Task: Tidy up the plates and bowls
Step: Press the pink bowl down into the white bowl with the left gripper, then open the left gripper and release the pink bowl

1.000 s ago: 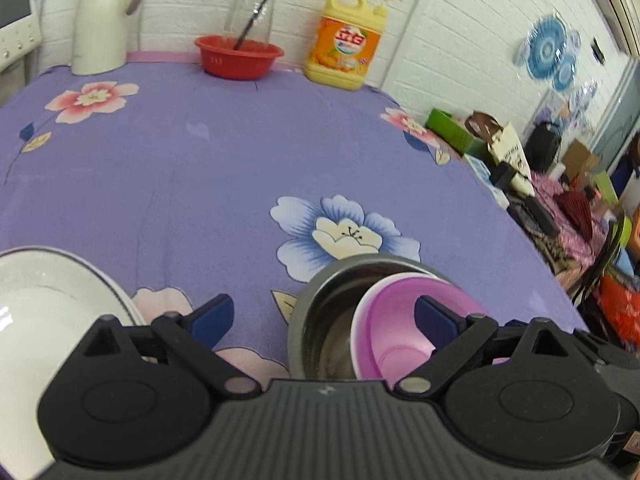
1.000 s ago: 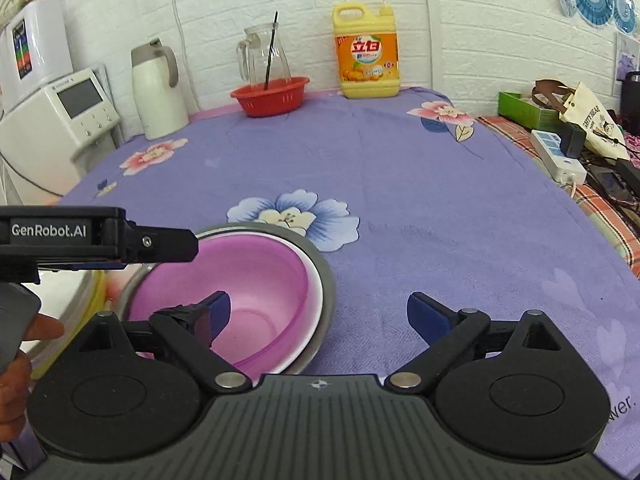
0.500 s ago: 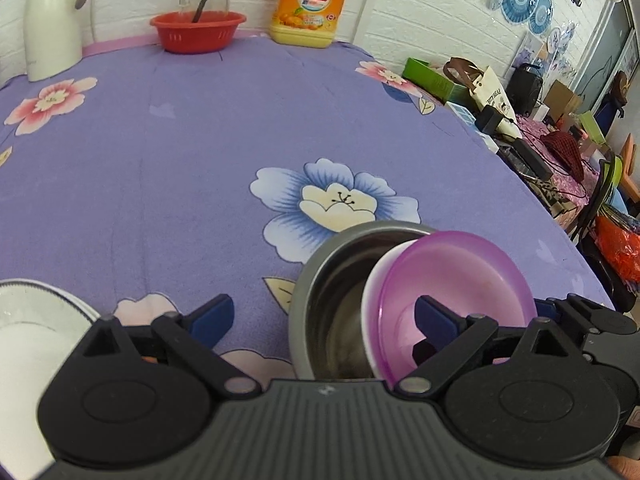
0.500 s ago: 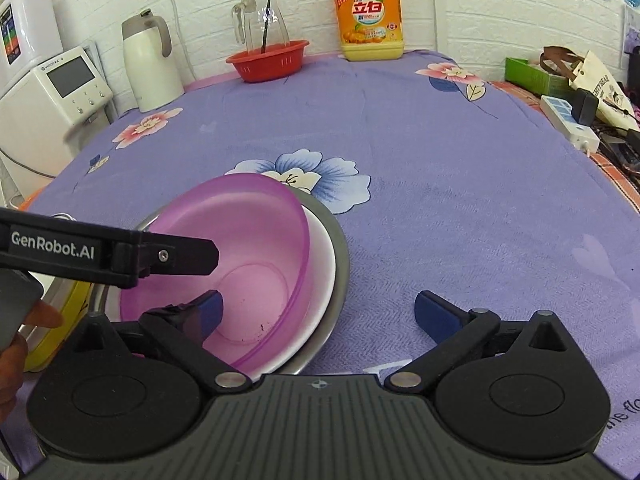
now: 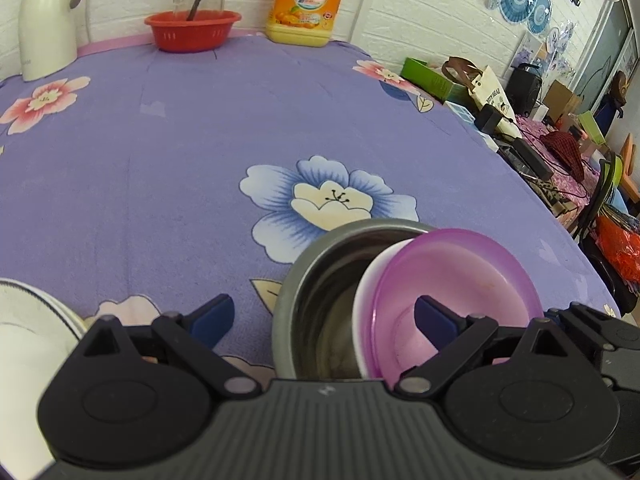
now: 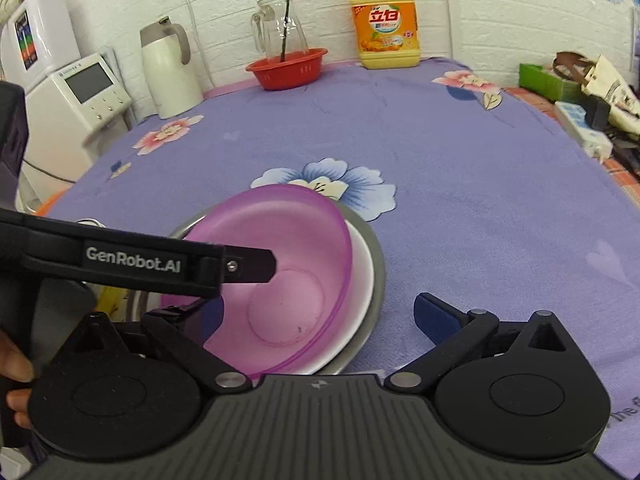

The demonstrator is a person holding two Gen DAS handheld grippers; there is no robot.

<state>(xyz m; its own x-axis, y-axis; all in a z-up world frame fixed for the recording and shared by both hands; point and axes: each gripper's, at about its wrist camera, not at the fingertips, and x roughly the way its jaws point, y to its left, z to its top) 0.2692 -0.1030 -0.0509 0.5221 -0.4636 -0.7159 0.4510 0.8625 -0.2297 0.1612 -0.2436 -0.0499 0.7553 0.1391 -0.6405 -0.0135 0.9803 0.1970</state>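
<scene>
The translucent pink bowl (image 6: 280, 280) was seen tilted inside a white bowl (image 6: 360, 296) and round steel basin (image 5: 320, 280), between the spread-apart fingers of the right gripper (image 6: 320, 316); the left gripper (image 5: 324, 320) was released.

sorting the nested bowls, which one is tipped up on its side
The translucent purple plastic bowl, innermost. It leans with the white bowl behind it, while the outer stainless steel bowl sits flat on the cloth.

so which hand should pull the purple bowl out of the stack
Left, probably. The left gripper has open jaws with one finger already inside the tilted purple bowl, its raised rim between them. The right gripper is open too, but the left one crosses in front of it.
</scene>
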